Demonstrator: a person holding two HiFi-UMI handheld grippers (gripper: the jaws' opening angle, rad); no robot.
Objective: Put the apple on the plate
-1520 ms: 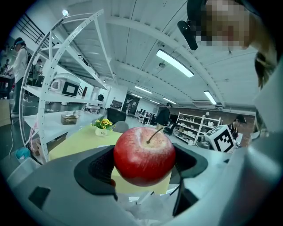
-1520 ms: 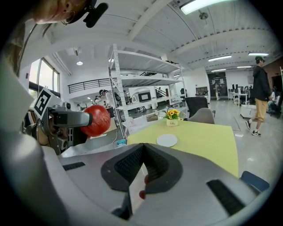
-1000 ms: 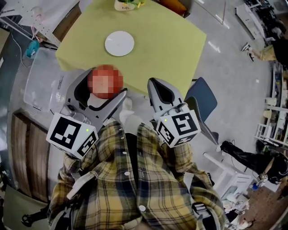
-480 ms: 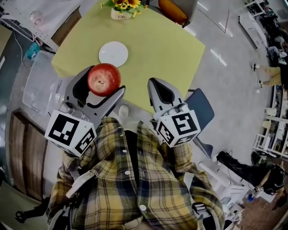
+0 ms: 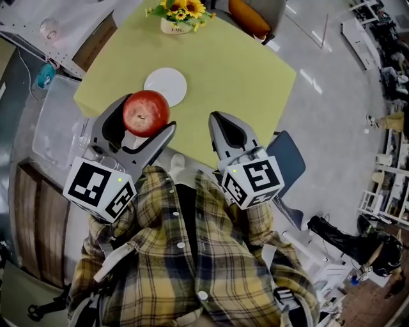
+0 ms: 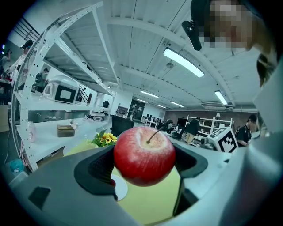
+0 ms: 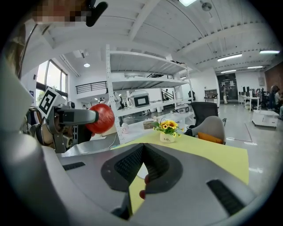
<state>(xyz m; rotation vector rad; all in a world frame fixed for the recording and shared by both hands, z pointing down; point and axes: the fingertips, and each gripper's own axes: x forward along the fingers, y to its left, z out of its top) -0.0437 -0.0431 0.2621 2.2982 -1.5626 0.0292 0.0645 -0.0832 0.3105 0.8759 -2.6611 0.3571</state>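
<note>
A red apple (image 5: 146,113) with its stem up is clamped in my left gripper (image 5: 142,121), held in the air at the near edge of the yellow-green table (image 5: 236,70). The same apple (image 6: 144,155) fills the left gripper view between the dark pads, and the apple (image 7: 100,118) also shows at the left of the right gripper view. A round white plate (image 5: 167,87) lies on the table just beyond the apple; a slice of that plate (image 6: 119,187) shows under the fruit. My right gripper (image 5: 225,131) is shut and empty, beside the left one.
A pot of sunflowers (image 5: 176,15) stands at the table's far edge. An orange-cushioned chair (image 5: 253,18) sits behind it, a blue chair (image 5: 286,147) at the near right corner. A clear plastic bin (image 5: 57,121) and shelving stand at the left.
The table and plate have shifted slightly in the head view as the person moves. The apple stays held in the left gripper, now closer to the plate.
</note>
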